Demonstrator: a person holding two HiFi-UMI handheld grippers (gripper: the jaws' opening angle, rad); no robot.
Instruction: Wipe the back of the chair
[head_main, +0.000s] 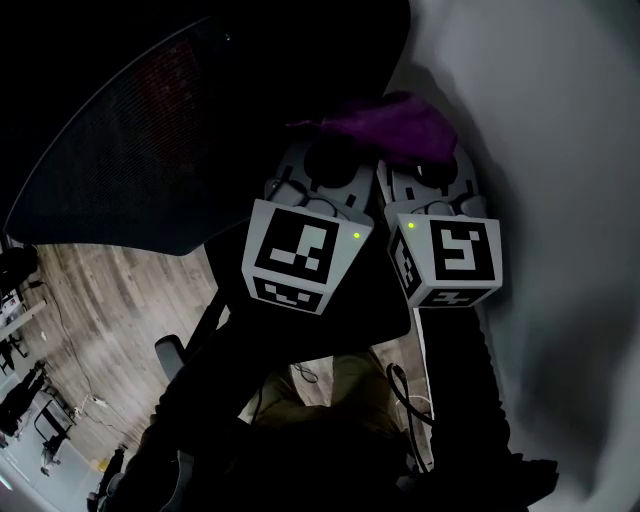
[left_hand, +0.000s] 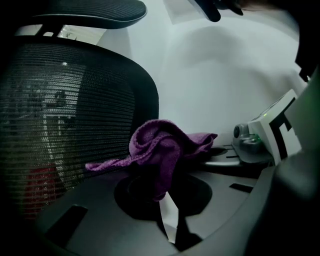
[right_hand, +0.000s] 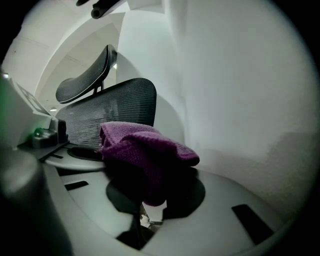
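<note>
A wood floor (head_main: 110, 300) is showing at the lower left, and a white wall (head_main: 560, 150) is filling the right side. The black mesh chair back (head_main: 150, 140) is sitting at the upper left. In the middle, the left gripper (head_main: 325, 160) is pinching the purple cloth (head_main: 395, 128), jaws closed on it. Just beside it on the right, the right gripper (head_main: 432, 172) is pinching the same cloth. The cloth is bunching at the top middle, near the chair back's edge.

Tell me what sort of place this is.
Probably an office or workroom: a mesh-backed office chair with a headrest, a wood-look floor, and a plain white wall.
</note>
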